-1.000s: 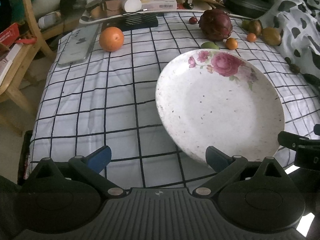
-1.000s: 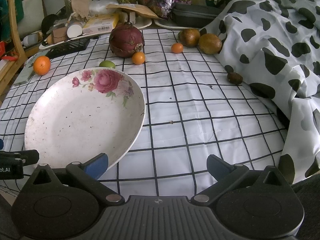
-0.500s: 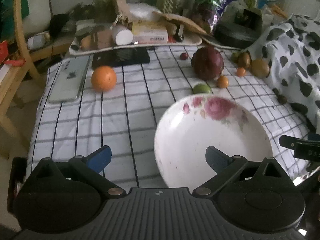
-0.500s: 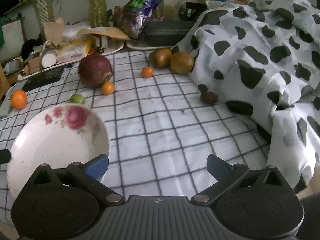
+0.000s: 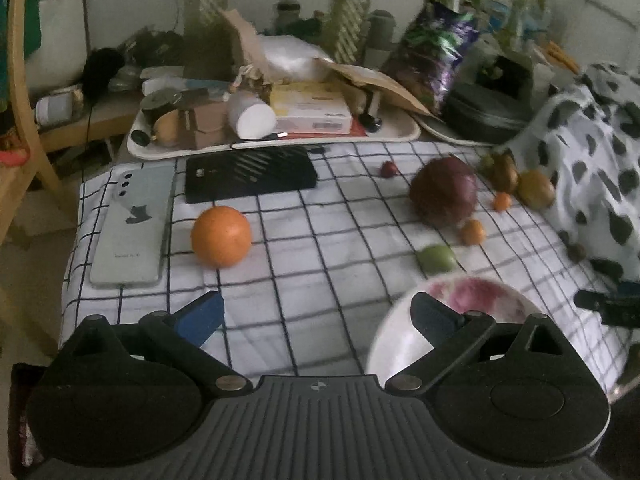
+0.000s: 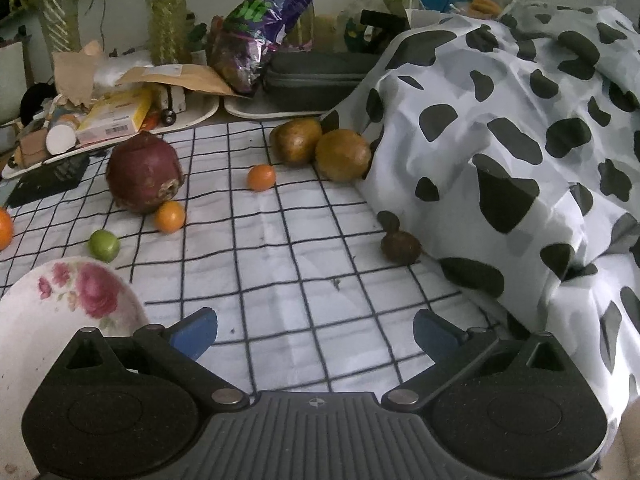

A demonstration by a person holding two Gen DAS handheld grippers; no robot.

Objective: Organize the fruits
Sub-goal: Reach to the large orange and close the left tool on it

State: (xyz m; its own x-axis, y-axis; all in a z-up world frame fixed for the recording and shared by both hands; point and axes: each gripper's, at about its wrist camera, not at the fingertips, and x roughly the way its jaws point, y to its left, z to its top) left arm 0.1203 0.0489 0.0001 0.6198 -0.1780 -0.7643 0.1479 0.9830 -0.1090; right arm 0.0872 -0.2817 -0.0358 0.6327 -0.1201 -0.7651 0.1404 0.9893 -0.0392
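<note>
A black grid on white is being shown by the cloth (image 6: pixel 280 240); pink roses by the white plate (image 6: pixel 60 312). At ten o'clock, a green fruit (image 6: pixel 104 245); at two, a black-blotched blanket (image 6: pixel 520 140).

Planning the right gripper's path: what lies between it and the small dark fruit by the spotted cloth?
Only bare checked cloth lies between the right gripper and the dark fruit, per the right wrist view.

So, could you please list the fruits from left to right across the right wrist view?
Big orange → lime → purple fruit → small orange → far small orange → brown fruit → second brown fruit → dark fruit.
</note>
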